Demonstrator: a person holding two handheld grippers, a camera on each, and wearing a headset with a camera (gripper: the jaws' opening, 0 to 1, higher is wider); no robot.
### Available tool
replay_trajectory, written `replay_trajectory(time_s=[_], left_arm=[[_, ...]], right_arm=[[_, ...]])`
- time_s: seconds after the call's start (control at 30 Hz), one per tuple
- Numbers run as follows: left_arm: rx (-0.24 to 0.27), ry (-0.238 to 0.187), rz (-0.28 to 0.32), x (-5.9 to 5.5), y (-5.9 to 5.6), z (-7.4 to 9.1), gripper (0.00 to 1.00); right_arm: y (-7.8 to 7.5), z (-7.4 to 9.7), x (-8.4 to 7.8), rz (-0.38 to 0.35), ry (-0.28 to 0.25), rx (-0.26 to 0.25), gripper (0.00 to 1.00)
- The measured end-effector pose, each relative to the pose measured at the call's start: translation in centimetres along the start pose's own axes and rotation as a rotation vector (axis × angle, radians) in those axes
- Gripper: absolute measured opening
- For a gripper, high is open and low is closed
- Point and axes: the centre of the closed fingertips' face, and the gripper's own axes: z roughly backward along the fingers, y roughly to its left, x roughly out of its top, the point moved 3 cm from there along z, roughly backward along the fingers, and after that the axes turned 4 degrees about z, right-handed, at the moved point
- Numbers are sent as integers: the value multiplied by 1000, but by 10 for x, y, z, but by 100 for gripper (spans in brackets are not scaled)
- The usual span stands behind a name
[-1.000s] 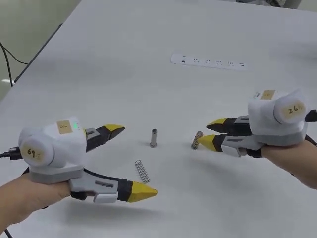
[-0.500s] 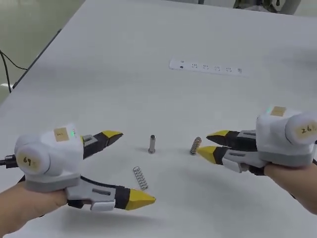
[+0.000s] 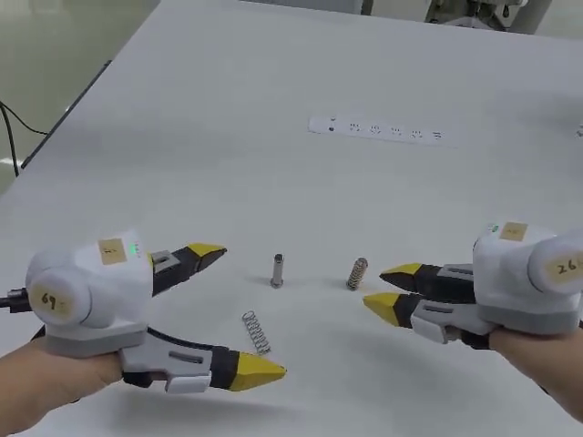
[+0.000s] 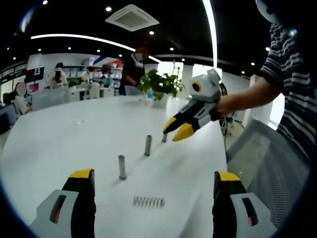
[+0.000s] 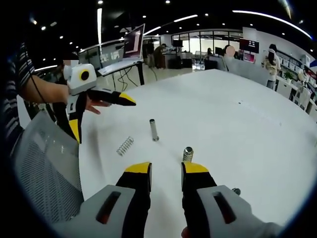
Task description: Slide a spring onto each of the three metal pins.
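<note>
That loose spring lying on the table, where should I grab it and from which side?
Probably near one end of the loose spring, jaws across the coil, from above with the open left gripper: it lies flat, and the free end can then meet the bare pin.

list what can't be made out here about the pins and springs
small item by the right claw, right gripper view: half hidden behind the claw, maybe a pin, cannot tell
sprung pin, head view: too small to tell if the spring is fully down
power strip markings, head view: too small
</note>
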Motion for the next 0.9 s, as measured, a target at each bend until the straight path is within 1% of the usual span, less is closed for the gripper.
replay_trajectory(time_s=[0.23, 0.4, 0.7, 0.9], left_arm=[[1, -1, 0, -1, -2, 2, 97], [5, -4, 1, -1, -1, 3, 97], [7, -6, 2, -3, -1, 6, 97], [10, -9, 3, -3, 1, 8, 97]], right_arm=[[3, -1, -8, -10, 16, 2, 21], [7, -3, -9, -12, 21, 8, 21], [23, -19, 1, -4, 15, 44, 21], [29, -28, 9, 6, 8, 61, 21]])
